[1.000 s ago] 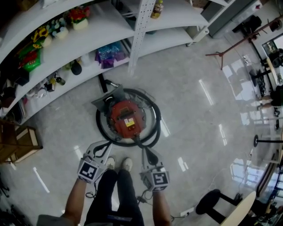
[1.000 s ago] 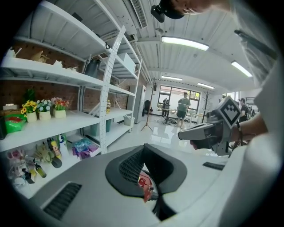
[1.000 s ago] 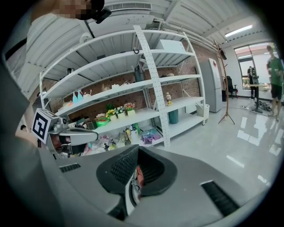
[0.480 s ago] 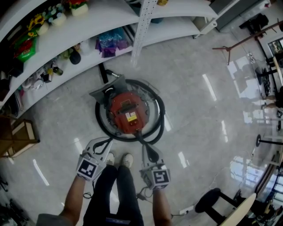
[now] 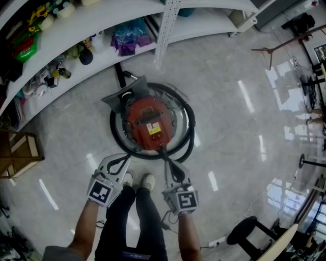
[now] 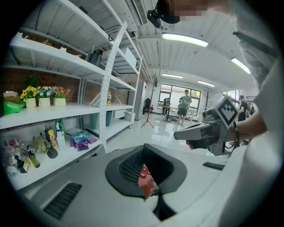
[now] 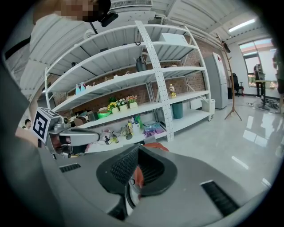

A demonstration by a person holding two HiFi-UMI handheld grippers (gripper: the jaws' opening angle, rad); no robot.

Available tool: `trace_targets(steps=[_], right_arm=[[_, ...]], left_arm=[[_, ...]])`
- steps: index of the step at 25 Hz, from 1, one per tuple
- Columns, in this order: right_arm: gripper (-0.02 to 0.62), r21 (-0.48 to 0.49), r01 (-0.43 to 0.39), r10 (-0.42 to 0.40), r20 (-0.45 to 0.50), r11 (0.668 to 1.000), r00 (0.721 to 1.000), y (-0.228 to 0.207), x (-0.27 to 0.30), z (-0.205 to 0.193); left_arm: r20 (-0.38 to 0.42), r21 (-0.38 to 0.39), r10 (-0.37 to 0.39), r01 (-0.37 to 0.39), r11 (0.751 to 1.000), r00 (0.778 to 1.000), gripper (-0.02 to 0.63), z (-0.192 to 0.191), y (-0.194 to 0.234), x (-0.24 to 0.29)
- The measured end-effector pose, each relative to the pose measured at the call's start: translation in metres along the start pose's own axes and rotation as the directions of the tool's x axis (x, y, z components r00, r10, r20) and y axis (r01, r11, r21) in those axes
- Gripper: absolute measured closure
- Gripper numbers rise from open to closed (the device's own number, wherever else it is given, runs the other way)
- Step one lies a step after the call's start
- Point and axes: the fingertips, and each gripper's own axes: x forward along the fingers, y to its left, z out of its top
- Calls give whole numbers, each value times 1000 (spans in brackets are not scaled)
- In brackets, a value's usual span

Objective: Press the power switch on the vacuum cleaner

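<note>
Two hand-held grippers low in frame | left hand-held gripper (image 5: 121,160) jaws pressed together, empty | right hand-held gripper (image 5: 168,164) likewise | red vacuum cleaner (image 5: 151,121) mid-frame on floor (image 5: 229,127), ringed by black hose (image 5: 113,133), just above both.

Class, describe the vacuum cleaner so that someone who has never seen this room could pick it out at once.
Start at the long white shelving and look down to the shiny grey floor before it. There sits the vacuum cleaner, a round red drum with a yellow label, the only thing ringed by a coiled black hose.
</note>
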Motion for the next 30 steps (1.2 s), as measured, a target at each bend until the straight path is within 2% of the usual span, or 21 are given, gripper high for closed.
trace_targets(steps=[12,17,24,30], right_arm=[[583,-5,4,-4,-19,1000,1000,-15,16,-24],[583,-69,1,-4,-43,998,999,-15,30,-30],[583,-51,10,-12,-56,999,998,-17,50,-37],[583,-113,20,-30,-88,993,996,-23,69,-55]], left_arm=[[12,-7,1,-1,1000,1000,600,-12,2,12],[6,-5,2,-2,1000,1000,600,-12,2,11],[2,-5,9,-9,1000,1000,600,-16,3,7],[1,-20,9,-9,1000,1000,600,-23,2,6]])
